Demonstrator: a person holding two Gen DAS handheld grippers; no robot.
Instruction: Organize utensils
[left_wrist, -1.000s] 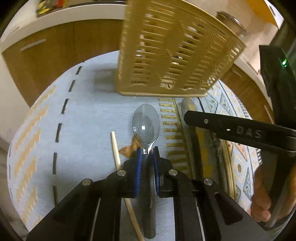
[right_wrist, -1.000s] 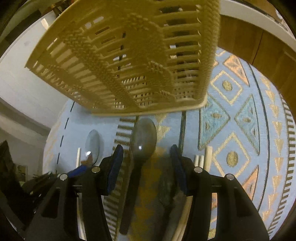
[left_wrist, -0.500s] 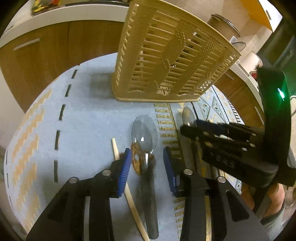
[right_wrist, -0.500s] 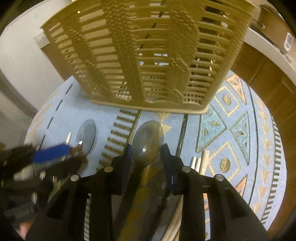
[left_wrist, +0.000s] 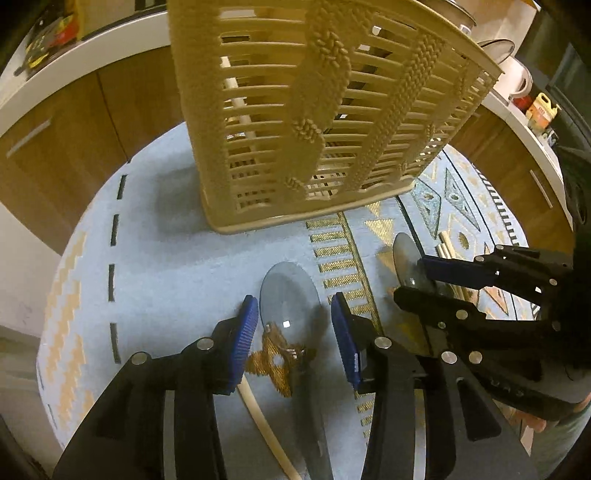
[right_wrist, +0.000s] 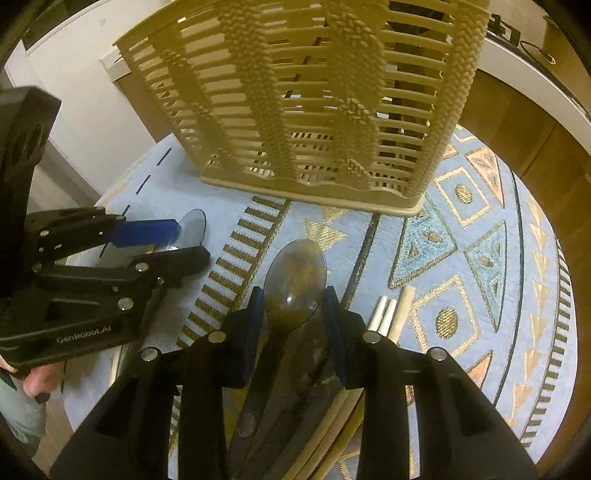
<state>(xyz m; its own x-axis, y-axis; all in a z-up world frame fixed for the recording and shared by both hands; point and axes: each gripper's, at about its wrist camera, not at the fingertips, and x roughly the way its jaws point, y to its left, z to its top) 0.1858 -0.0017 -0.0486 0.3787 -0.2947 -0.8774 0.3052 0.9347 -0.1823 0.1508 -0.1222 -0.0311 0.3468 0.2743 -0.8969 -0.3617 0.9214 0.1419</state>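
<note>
both spoons lie on the patterned mat (right_wrist: 480, 236) before the slatted caddy (right_wrist: 314, 99). left gripper (left_wrist: 290, 326) gapes over one spoon (left_wrist: 288, 295); right gripper (right_wrist: 294, 308) brackets the other spoon (right_wrist: 295, 277), contact unclear. i'd grip the neck squarely.

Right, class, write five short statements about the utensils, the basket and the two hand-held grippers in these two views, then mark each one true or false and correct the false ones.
1. The left hand-held gripper is open around a clear spoon. True.
2. The slatted basket lies tipped on its side. False: it stands upright on the patterned mat.
3. The right hand-held gripper has a spoon bowl between its fingers. True.
4. Pale chopsticks lie beside the right hand-held gripper. True.
5. Both spoons are already inside the basket. False: both lie on the mat in front of it.
</note>
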